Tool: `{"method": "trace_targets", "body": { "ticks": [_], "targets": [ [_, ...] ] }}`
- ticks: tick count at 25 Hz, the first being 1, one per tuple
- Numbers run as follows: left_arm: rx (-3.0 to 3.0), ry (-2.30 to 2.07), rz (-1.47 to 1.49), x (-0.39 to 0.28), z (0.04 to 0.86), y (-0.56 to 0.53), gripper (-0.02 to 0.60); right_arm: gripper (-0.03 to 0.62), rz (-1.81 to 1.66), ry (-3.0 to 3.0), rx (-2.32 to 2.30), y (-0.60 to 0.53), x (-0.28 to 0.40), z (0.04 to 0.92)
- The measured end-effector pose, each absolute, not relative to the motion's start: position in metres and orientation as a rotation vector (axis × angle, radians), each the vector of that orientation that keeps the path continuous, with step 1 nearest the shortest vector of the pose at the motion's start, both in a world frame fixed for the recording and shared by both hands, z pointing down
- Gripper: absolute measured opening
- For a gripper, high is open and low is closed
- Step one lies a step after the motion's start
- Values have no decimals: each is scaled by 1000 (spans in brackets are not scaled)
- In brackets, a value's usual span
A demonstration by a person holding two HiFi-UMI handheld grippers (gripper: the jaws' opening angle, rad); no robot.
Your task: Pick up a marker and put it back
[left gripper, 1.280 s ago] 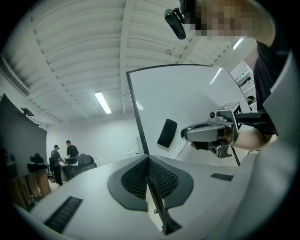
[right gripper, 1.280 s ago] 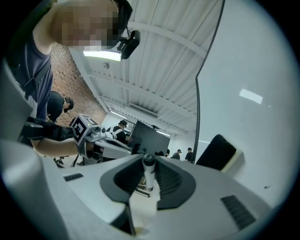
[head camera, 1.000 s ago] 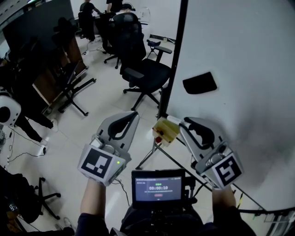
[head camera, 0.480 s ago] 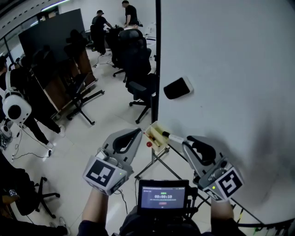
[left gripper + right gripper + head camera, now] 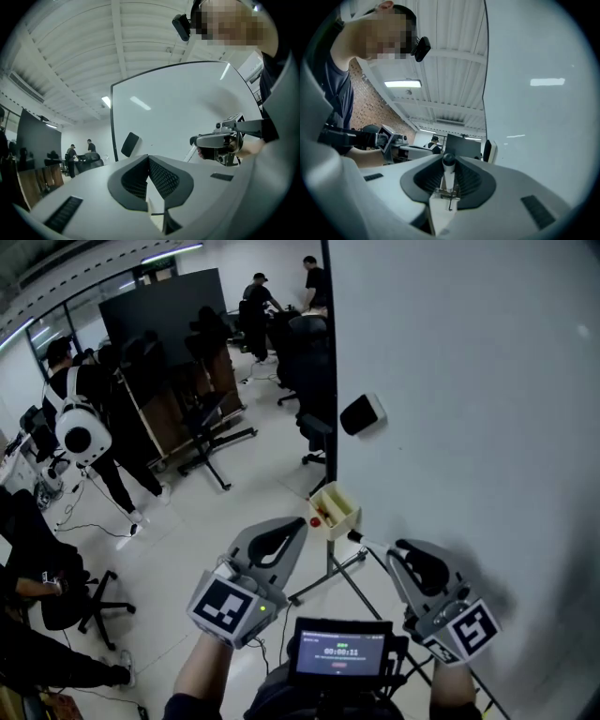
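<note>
My right gripper [image 5: 397, 550] is shut on a white marker [image 5: 370, 543] with a black cap, which sticks out of the jaws toward the upper left. In the right gripper view the marker [image 5: 448, 173] sits upright between the pads. Its tip lies just below and right of a small yellow tray [image 5: 336, 510] fixed at the whiteboard's [image 5: 469, 381] left edge. A red item [image 5: 316, 520] lies in the tray. My left gripper [image 5: 299, 524] hovers left of the tray, its jaws together with nothing between them [image 5: 149, 158].
A black eraser [image 5: 362, 413] sticks to the whiteboard above the tray. The board's stand legs [image 5: 342, 573] cross below it. Office chairs [image 5: 206, 427], a dark screen and several people fill the floor to the left. A timer display [image 5: 341, 651] sits at my chest.
The head view has swung and both grippers have moved across the room beside the whiteboard. The marker stays in the right jaws; the tray and eraser now sit nearer the middle of the picture.
</note>
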State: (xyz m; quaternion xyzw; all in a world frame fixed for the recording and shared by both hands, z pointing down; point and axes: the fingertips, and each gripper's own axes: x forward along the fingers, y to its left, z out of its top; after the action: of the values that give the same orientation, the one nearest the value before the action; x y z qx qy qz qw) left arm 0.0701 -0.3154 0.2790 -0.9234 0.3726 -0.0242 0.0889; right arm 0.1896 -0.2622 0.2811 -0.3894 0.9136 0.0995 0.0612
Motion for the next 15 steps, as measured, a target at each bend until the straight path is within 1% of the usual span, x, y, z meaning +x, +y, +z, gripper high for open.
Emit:
{"method": "trace_targets", "body": {
  "ticks": [5,10,15],
  "targets": [
    [-2686,1216,-146,62,283,-287,-3,91,258,2769,-1050,-247,186,281],
    [-2645,1326,-173,39,283,-269,-3,91,235,2782,-921,-244,167,277],
    [-2638,1384,-187,20,290,-251,-3,91,132,2831,-829,-239,147,295]
  ]
}}
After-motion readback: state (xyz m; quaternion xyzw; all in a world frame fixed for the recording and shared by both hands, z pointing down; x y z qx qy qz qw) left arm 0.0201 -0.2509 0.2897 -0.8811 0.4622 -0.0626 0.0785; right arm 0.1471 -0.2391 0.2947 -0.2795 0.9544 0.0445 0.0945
